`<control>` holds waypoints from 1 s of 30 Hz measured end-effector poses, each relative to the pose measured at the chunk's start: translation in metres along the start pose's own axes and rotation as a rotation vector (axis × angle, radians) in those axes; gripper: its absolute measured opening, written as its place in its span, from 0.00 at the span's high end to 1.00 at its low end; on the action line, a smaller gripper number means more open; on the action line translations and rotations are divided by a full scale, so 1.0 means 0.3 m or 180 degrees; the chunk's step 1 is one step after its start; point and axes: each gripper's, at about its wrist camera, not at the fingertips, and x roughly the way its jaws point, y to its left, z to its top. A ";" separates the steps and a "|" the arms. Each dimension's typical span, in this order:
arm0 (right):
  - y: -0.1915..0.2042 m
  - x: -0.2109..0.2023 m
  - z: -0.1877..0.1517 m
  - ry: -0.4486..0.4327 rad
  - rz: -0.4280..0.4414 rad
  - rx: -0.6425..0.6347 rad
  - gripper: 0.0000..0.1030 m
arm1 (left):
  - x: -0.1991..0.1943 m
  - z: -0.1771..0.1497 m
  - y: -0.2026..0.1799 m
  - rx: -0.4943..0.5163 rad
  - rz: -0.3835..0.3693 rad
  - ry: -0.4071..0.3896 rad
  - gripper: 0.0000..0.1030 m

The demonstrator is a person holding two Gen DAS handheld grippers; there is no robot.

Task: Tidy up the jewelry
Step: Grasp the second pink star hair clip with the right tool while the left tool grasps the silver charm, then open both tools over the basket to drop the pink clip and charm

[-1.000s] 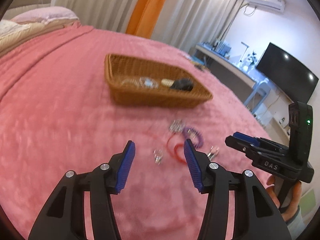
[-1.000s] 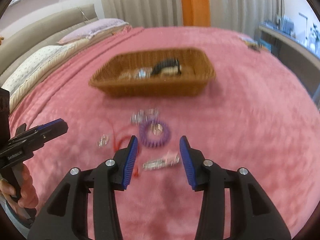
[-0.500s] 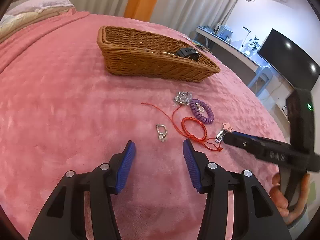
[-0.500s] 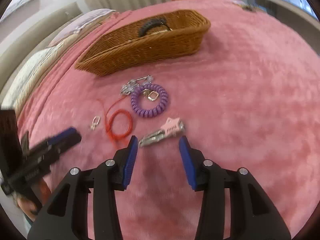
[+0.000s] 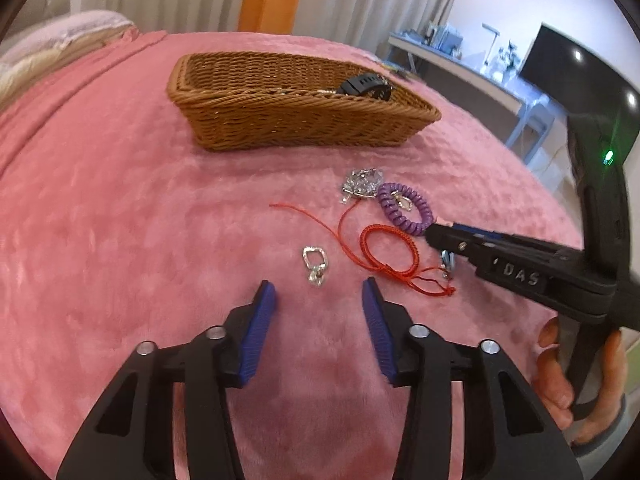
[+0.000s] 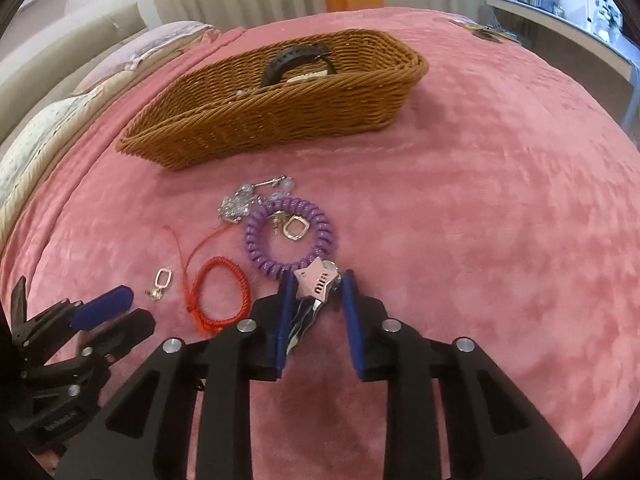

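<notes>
Your right gripper has just been closing around the star clip. The clip sits between the blue pads and touches the left one, with a sliver of gap on the right, so I can't say it is pinched yet. You came at it along its length, so the pads meet its flat sides, which is the sensible way to grab something this thin.

Your left gripper has also just been narrowing but is open and holds nothing. The small ring lies just beyond its tips at 12 o'clock, lined up between the pads for the next pick.

The rest is loose on the pink blanket. From the ring, the red cord is at 3 o'clock, the purple coil at 2 o'clock and the silver cluster at 1 o'clock. The coil touches the clip's star end, so lift carefully or it may drag along.

The basket stands well beyond the pile at 12 o'clock and already holds a black band. Everything loose appears bound for it.
</notes>
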 end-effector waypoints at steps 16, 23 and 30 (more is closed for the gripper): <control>0.012 -0.106 -0.048 -0.0498 0.0165 -0.0245 0.80 | -0.034 -0.001 0.030 -0.0095 -0.0024 -0.0246 0.92; -0.020 -0.157 -0.036 -0.0533 0.0198 -0.0179 0.80 | -0.118 0.004 0.039 -0.0160 -0.0298 -0.0508 0.92; -0.031 -0.274 0.004 -0.0704 0.0017 -0.0313 0.80 | -0.267 0.090 0.025 -0.0151 -0.0406 -0.0873 0.92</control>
